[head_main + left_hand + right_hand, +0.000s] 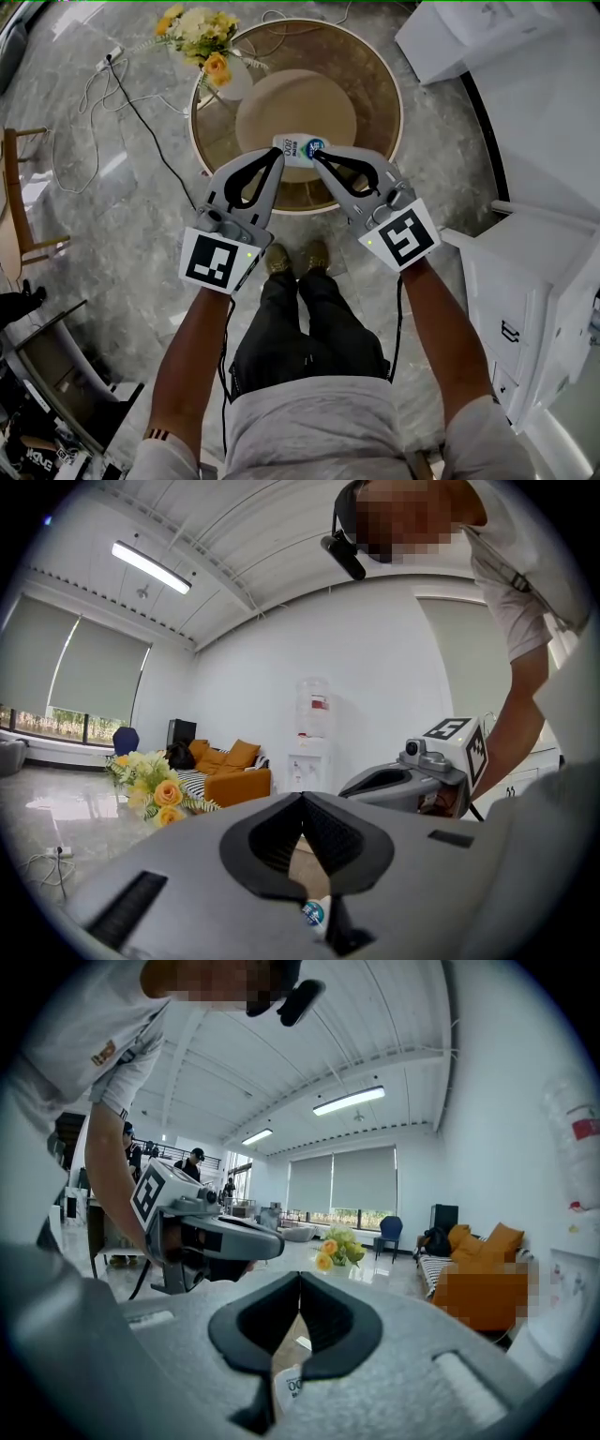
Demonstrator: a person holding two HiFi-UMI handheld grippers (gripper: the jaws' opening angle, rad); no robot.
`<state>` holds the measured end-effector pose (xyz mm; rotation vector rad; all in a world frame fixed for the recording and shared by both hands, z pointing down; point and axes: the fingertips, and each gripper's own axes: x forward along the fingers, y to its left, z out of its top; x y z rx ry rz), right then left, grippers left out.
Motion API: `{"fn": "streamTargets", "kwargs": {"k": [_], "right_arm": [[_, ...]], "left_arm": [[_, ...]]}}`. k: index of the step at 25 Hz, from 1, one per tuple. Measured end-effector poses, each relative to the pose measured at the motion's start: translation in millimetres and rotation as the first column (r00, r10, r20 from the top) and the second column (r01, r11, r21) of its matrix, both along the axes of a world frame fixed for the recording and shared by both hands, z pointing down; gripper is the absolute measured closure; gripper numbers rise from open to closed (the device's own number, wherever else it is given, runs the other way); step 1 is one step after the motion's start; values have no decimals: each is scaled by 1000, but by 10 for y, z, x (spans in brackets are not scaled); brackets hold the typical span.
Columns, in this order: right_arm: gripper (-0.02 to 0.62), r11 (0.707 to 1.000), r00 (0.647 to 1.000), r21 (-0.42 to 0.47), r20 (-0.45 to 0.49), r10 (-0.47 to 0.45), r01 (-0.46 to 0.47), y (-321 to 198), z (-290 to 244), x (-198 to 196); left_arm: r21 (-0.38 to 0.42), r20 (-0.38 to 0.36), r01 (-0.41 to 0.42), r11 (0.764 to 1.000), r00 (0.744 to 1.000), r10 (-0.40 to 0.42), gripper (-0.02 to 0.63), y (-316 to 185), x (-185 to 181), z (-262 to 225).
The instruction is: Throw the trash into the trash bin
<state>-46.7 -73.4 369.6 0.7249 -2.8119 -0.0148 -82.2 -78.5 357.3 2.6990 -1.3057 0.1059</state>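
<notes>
The left gripper (277,155) is hovering over the round glass-topped table (392,89) with its jaws pressing together at the tips and nothing clamped between them. The right gripper (317,157) is hanging just beside it, also closed and empty, and the two tips are pointing toward each other. The trash, a white packet (302,148) with a blue label, is lying on the tabletop right at both tips, and it is showing through the gap behind the closed pads in each gripper view. A bunch of flowers (200,33) is standing at the table's far left edge.
</notes>
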Motion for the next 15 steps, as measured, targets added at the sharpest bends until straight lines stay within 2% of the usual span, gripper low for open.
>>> {"fn": "streamTargets", "kwargs": {"k": [15], "right_arm": [[575,996,994,-72,-91,-55,48,-97,862,-139]], "left_arm": [[-93,64,-5,996,998,11,606,-125,-81,823]]}}
